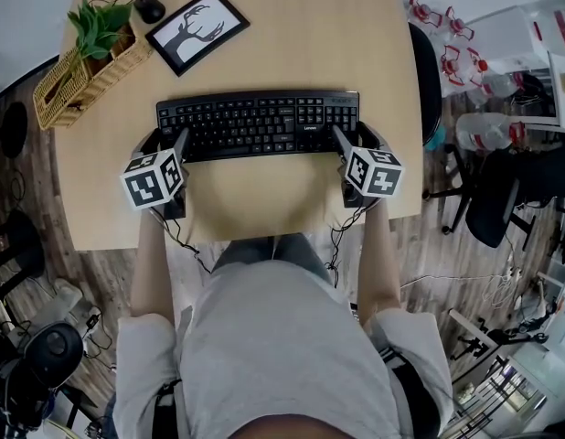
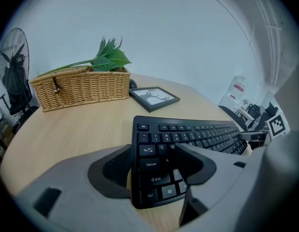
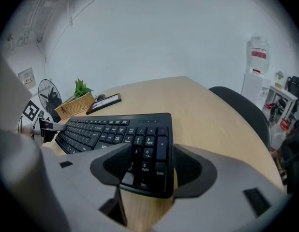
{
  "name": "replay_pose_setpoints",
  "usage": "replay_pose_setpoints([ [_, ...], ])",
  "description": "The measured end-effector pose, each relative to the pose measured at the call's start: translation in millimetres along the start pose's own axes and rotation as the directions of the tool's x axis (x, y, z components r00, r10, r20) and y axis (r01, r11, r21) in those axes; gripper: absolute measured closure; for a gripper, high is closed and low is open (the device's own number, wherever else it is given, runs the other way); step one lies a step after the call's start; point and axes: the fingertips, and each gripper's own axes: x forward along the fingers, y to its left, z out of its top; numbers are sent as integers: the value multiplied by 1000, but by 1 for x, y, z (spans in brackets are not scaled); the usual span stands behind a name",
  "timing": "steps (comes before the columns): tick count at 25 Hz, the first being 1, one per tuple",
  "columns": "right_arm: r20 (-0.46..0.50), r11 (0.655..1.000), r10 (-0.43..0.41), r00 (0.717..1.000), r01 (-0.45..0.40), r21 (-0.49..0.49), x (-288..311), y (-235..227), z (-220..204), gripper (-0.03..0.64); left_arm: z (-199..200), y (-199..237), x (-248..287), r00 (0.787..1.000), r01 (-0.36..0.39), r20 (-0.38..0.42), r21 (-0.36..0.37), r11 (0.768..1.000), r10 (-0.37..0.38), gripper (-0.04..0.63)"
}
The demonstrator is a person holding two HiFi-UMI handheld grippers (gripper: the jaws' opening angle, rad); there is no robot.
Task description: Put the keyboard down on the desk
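A black keyboard [image 1: 257, 124] lies lengthwise across the middle of the wooden desk [image 1: 264, 199]. My left gripper [image 1: 168, 140] straddles its near-left corner: one pad presses the end edge, the other finger lies over the keys. In the left gripper view the keyboard [image 2: 198, 134] runs away to the right between the jaws of the left gripper [image 2: 154, 151]. My right gripper [image 1: 353, 140] holds the near-right corner the same way. The right gripper view shows the number-pad end of the keyboard [image 3: 111, 129] inside the right gripper [image 3: 149, 153]. I cannot tell whether the keyboard rests on the desk or hangs just above it.
A wicker basket [image 1: 81, 80] with a green plant stands at the desk's far left. A framed picture [image 1: 197, 30] and a black mouse [image 1: 150, 7] lie behind the keyboard. A dark office chair [image 1: 429, 71] stands at the desk's right edge.
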Motion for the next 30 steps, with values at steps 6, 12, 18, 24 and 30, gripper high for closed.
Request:
replay_pose_setpoints([
  [6,-19,1000,0,1000,0,3,3,-1,-2,365,-3,1,3,1000,-10,-10,-4,1000,10,336],
  [12,1,1000,4,1000,-4,13,4,-1,-1,365,-2,1,3,999,-31,34,11,999,30,336],
  [18,79,999,-40,996,41,-18,-8,-5,5,367,19,2,-26,976,-115,191,74,991,100,343],
  [24,172,997,-60,983,68,-43,-40,-6,21,561,39,-4,-73,930,-205,327,73,976,170,536],
  [30,220,994,17,975,7,-108,-72,9,35,603,50,-21,-122,876,-216,448,30,976,180,584],
])
